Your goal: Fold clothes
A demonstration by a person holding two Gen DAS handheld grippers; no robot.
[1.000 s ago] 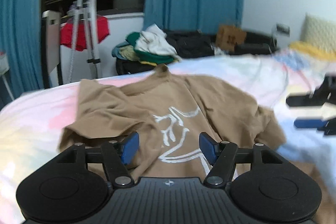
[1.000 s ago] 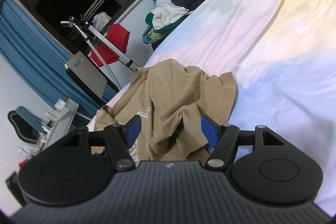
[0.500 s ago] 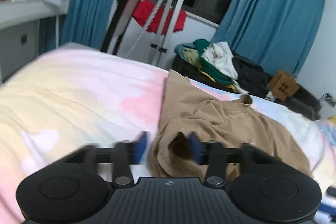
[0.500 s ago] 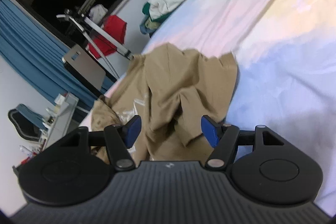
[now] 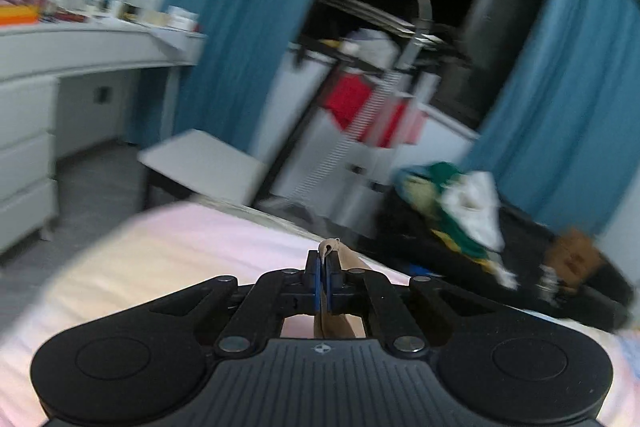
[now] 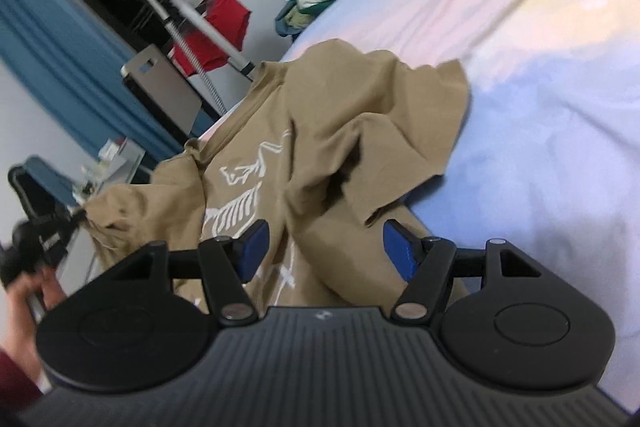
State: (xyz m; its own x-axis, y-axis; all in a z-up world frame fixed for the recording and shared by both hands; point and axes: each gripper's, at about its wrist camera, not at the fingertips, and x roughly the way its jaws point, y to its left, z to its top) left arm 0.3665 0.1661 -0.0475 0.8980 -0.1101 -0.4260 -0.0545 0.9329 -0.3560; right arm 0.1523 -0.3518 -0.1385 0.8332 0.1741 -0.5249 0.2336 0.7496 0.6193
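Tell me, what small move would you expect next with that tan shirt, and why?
Probably the right gripper should close on the rumpled tan shirt lying between its open fingers. The left gripper is shut on an edge of the shirt, pulling one side taut, while the side near the right gripper lies bunched on the bedsheet. A second hold would let the shirt be spread flat for folding.

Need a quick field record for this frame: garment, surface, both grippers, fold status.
garment: crumpled tan cotton t-shirt with white line print
surface: pastel tie-dye bedsheet
left gripper: shut on a thin fold of the t-shirt's edge, which sticks out above the blue pads
right gripper: open, over the t-shirt's near part, nothing pinched
fold status: not yet folded; t-shirt bunched and creased
background: pile of green and white clothes, blue curtains
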